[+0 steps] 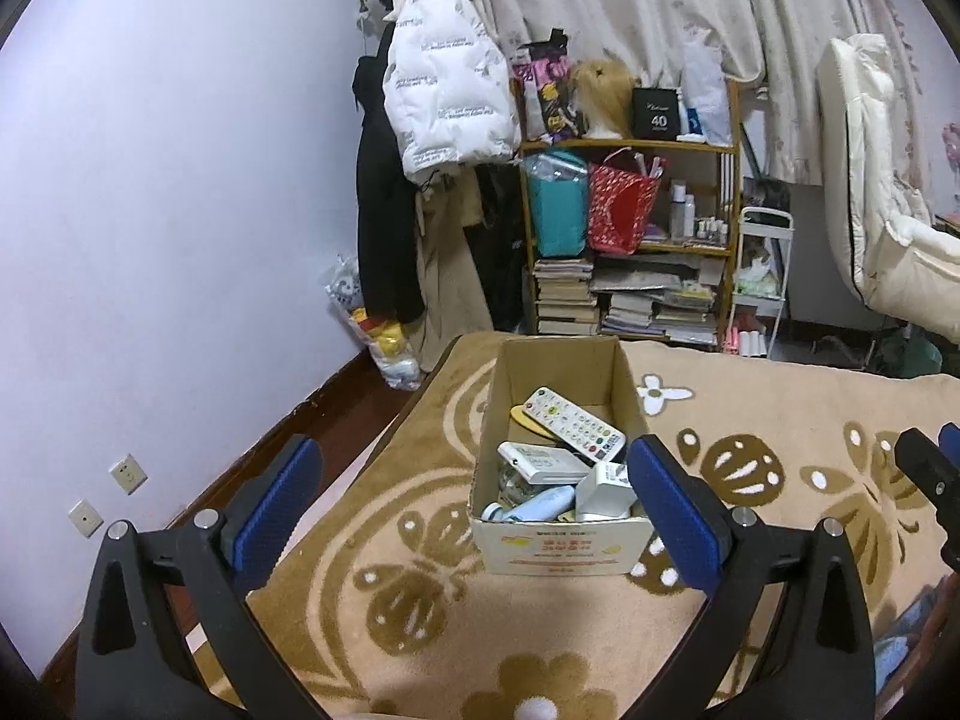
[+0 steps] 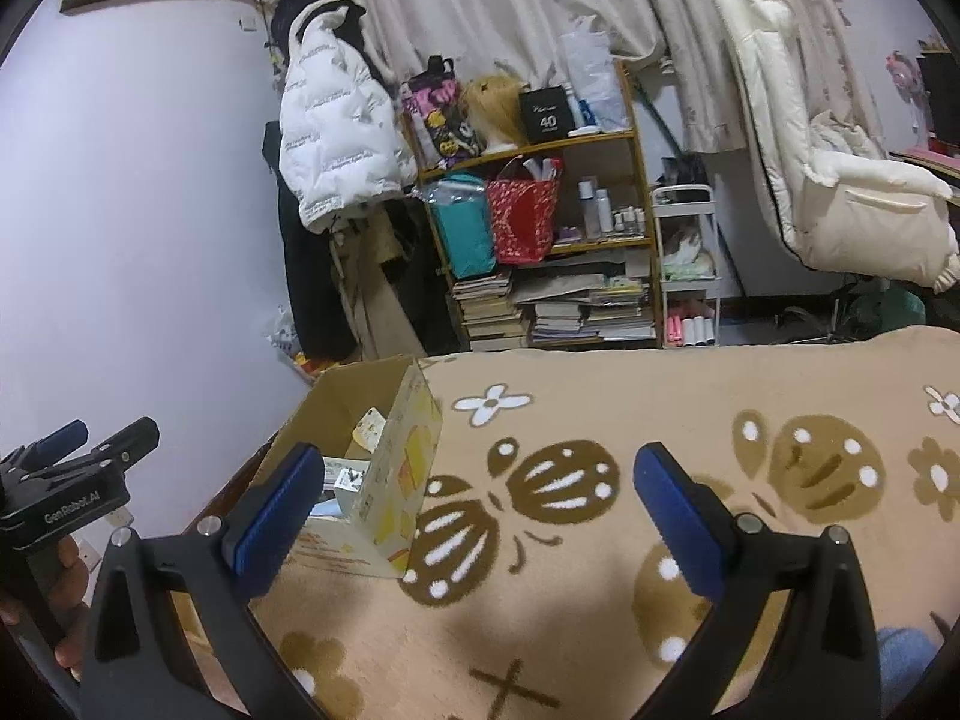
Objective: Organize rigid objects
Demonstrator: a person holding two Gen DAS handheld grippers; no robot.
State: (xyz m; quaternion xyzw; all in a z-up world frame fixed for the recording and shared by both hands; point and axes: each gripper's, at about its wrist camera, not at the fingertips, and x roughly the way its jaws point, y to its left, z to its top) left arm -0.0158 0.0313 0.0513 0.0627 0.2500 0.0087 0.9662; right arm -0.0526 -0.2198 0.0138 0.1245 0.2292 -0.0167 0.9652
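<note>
Both my claws hang wide and empty over the patterned blanket (image 1: 420, 630), the cardboard box (image 1: 561, 549) between the left one's fingers.

My left gripper (image 1: 474, 498) frames the box, which holds a white remote (image 1: 573, 423) with coloured buttons among other items; its front label is too small for me to read. My right gripper (image 2: 474, 504) is beside it. I read "GenRobot.AI" on the left tool, and "40" on a black box (image 1: 658, 114) on the shelf (image 1: 630, 147).
</note>
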